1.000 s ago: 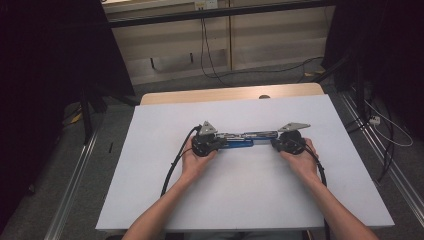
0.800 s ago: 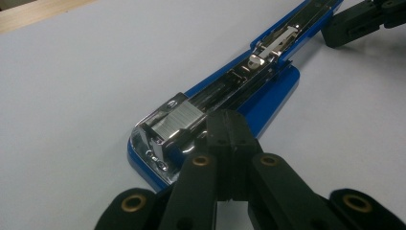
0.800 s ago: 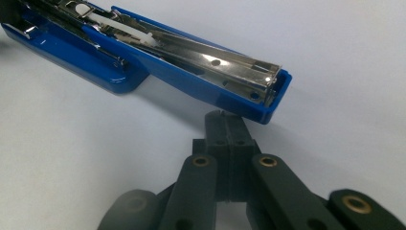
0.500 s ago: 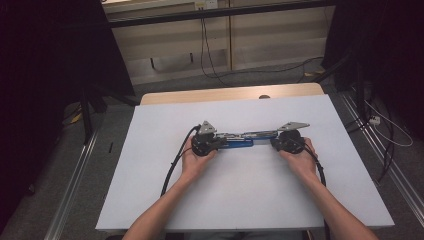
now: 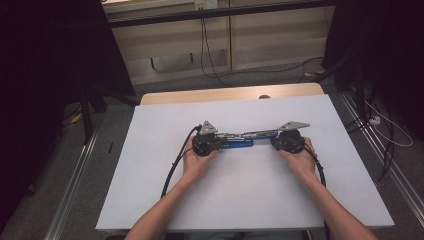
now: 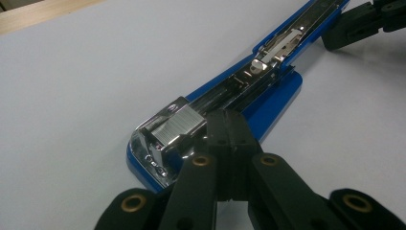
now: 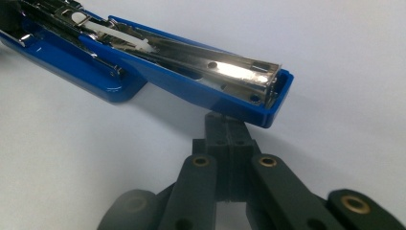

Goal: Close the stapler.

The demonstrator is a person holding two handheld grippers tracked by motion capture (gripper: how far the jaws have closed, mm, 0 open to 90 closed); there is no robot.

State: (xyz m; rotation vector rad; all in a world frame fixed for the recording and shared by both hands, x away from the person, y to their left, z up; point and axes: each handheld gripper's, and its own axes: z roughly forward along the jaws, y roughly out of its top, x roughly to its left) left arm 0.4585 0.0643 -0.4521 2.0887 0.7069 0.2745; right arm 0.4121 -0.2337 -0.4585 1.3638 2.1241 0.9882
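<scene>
A blue stapler (image 5: 244, 142) lies swung open and flat on the white table (image 5: 250, 200), stretched between my two grippers. My left gripper (image 5: 221, 143) is shut, and in the left gripper view its tips (image 6: 227, 120) rest against the stapler (image 6: 268, 91) beside a block of staples (image 6: 179, 127) in the chrome magazine. My right gripper (image 5: 273, 142) is shut too. In the right gripper view its tips (image 7: 225, 123) touch the underside of the end of the stapler's (image 7: 191, 72) raised blue arm. Nothing sits between either pair of jaws.
A wooden strip (image 5: 225, 95) borders the table's far edge. Black cables (image 5: 172, 170) trail from the grippers over the table's front. Loose cables (image 5: 390, 130) lie on the floor at the right, and dark curtains hang on both sides.
</scene>
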